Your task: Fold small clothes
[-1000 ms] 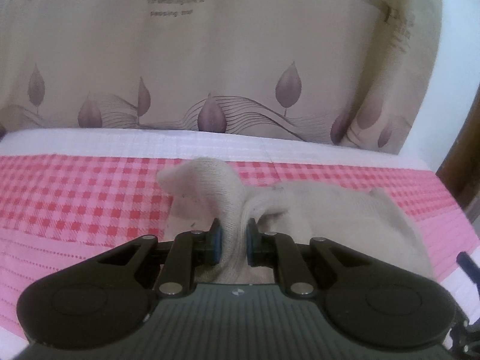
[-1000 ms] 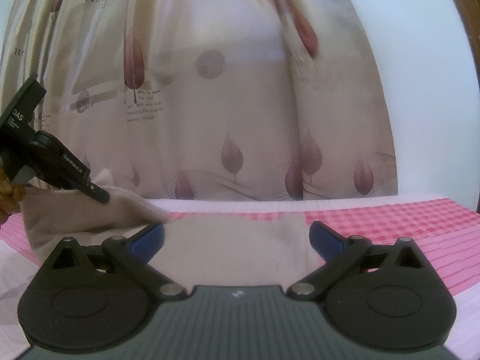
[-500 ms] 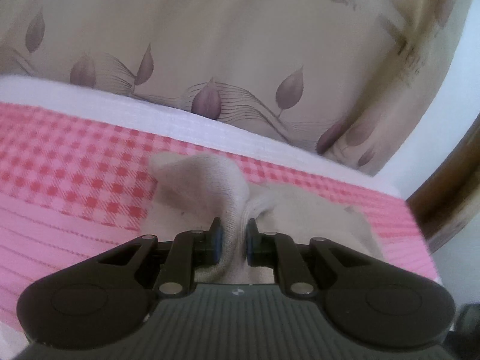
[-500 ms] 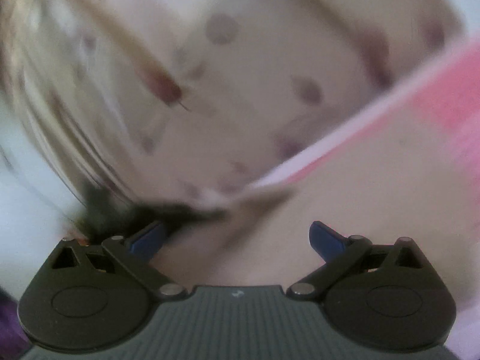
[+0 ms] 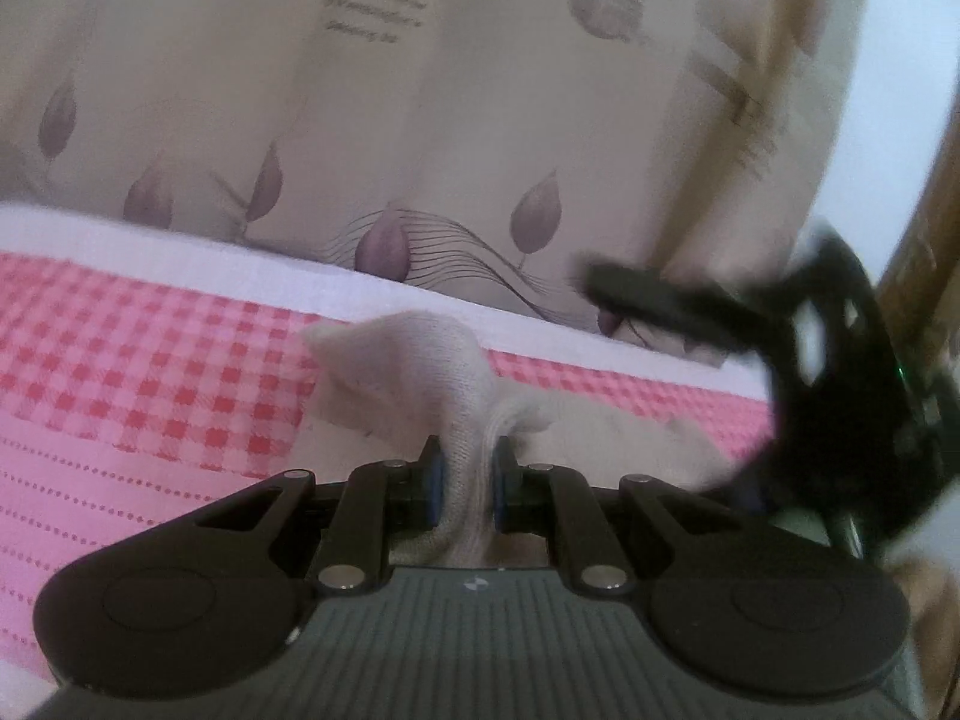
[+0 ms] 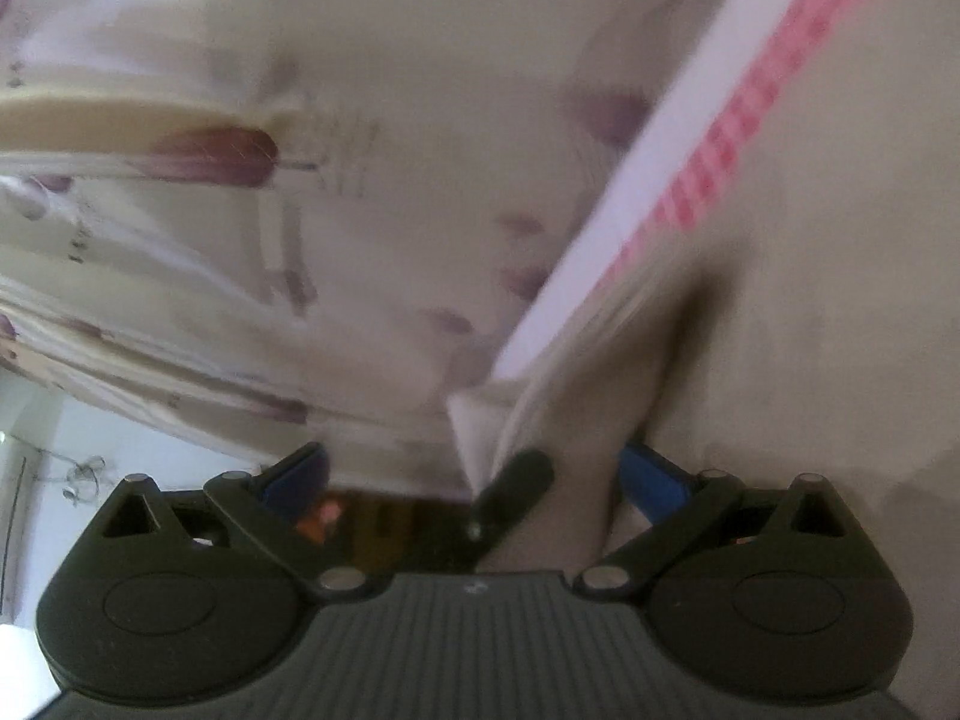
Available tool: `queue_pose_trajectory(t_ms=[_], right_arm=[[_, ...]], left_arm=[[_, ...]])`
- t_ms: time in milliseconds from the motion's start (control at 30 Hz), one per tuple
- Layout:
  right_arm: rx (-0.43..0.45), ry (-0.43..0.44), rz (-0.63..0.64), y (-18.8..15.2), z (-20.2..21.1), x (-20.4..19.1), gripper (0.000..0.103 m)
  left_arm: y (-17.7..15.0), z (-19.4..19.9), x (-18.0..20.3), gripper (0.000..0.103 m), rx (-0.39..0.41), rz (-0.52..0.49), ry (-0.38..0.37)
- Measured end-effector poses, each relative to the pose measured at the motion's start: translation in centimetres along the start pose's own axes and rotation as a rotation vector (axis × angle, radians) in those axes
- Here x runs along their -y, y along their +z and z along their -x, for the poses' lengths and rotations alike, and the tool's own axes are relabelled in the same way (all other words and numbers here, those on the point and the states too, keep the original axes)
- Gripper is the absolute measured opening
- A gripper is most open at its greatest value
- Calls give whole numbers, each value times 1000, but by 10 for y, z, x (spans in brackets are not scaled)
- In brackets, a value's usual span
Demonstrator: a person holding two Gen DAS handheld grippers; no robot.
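Left gripper (image 5: 466,483) jaws pinching bunched beige knit garment (image 5: 420,372), right gripper (image 6: 474,474) jaws spread, checked pink cloth (image 5: 132,372) beneath

The cloth (image 5: 414,372) is a small beige knit garment with a fine ribbed weave. A bunched fold of it stands pinched between the blue pads of my left gripper (image 5: 465,474), and a loose corner flops up and to the left above them. The rest trails right and lies low on the pink checked bedspread (image 5: 150,372). In my right view the cloth (image 6: 810,330) is a blurred beige sheet, one edge running between my spread fingers.
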State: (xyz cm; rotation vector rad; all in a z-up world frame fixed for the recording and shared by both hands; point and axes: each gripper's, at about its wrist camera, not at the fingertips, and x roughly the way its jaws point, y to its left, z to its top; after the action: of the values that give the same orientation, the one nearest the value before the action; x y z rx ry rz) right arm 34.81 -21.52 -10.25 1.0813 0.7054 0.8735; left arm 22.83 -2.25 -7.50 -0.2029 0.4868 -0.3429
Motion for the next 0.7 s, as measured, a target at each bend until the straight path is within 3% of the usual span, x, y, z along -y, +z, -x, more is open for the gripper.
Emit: queue_pose_trajectory(t_ms=[133, 300, 367, 400, 433, 500, 567, 600, 633, 667, 700], right_arm=[[-107, -32, 78, 14, -20, -14, 103], [-159, -193, 233, 21, -30, -28, 103], [-173, -239, 303, 16, -34, -32, 79], [-172, -274, 332, 14, -36, -34, 55], [-157, -302, 351, 12, -36, -34, 42], [-113, -314, 361, 8, -32, -28, 30], [-72, -315, 371, 7, -28, -23, 23], [-55, -313, 375, 6, -26, -22, 20], [-39, -309, 378, 6, -24, -21, 19], [-21, -299, 383, 4, -19, -20, 18], [-8, -295, 383, 5, -17, -20, 17]], left_arm=[[-10, -2, 13, 15, 28, -94, 22], [-22, -5, 24, 16, 50, -179, 35], [-26, -7, 28, 18, 61, -211, 37], [-28, -7, 29, 19, 65, -218, 41], [-29, -6, 29, 23, 64, -217, 34], [-30, 0, 26, 37, 67, -209, 19], [-31, 13, 23, 71, 76, -204, 15], [-31, 24, 22, 80, 90, -194, 19], [-31, 35, 19, 96, 112, -179, 31], [-30, 46, 15, 103, 136, -160, 44], [-29, 57, 8, 103, 161, -143, 52]])
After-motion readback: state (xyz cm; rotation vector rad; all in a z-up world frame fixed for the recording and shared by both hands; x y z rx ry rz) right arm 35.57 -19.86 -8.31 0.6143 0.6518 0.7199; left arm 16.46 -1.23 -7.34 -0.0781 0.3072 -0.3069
